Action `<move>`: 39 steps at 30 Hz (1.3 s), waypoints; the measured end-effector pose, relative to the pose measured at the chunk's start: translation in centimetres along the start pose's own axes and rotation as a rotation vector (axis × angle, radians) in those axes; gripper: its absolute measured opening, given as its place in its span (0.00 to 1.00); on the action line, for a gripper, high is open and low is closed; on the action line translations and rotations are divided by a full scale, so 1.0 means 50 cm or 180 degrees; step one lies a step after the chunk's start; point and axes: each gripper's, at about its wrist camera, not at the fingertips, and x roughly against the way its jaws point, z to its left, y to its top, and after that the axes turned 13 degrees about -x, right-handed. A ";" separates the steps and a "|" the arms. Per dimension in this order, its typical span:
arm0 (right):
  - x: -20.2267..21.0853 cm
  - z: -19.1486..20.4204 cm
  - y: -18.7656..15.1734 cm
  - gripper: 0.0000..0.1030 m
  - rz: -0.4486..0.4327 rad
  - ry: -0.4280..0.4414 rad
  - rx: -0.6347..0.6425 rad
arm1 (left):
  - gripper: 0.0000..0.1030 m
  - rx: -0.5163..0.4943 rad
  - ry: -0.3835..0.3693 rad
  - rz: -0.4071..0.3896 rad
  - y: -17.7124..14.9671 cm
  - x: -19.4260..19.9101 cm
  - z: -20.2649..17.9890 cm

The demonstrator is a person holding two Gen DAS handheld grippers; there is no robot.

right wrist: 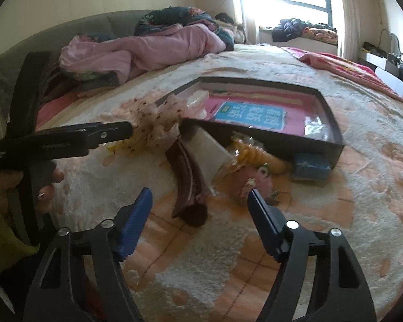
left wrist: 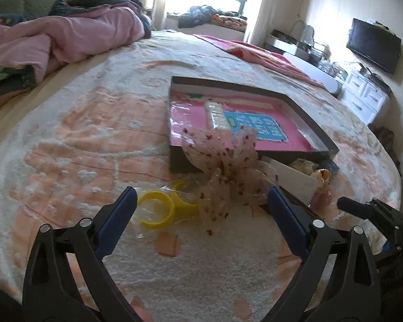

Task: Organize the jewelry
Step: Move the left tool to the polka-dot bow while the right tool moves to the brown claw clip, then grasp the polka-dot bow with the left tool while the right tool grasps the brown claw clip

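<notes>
The left gripper hangs with jaws spread and empty over the bedspread, just short of a sheer dotted bow and two yellow bangles; the right gripper, likewise released, faces a brown curved hair clip whose long axis runs away from it toward the shallow black box propped on other trinkets.

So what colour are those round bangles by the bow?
Yellow bangles, seen best in the left wrist view.
</notes>
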 end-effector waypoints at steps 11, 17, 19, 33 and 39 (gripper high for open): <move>-0.045 0.001 -0.004 0.45 0.0210 0.0053 -0.0069 | 0.70 -0.0045 -0.0143 0.0044 0.015 -0.039 -0.011; -0.045 0.011 -0.005 0.27 0.0194 0.0092 0.0009 | 0.59 -0.0025 -0.0168 0.0142 0.013 -0.056 -0.012; -0.043 0.015 -0.007 0.27 0.0206 0.0124 0.0027 | 0.48 -0.0030 -0.0178 0.0176 0.012 -0.061 -0.013; -0.069 0.065 -0.025 0.31 0.0306 0.0231 0.0198 | 0.05 -0.0124 -0.0201 0.0131 0.011 -0.046 -0.022; -0.092 0.075 -0.016 0.33 0.0265 0.0164 0.0166 | 0.04 -0.0118 -0.0157 0.0008 0.014 -0.024 -0.021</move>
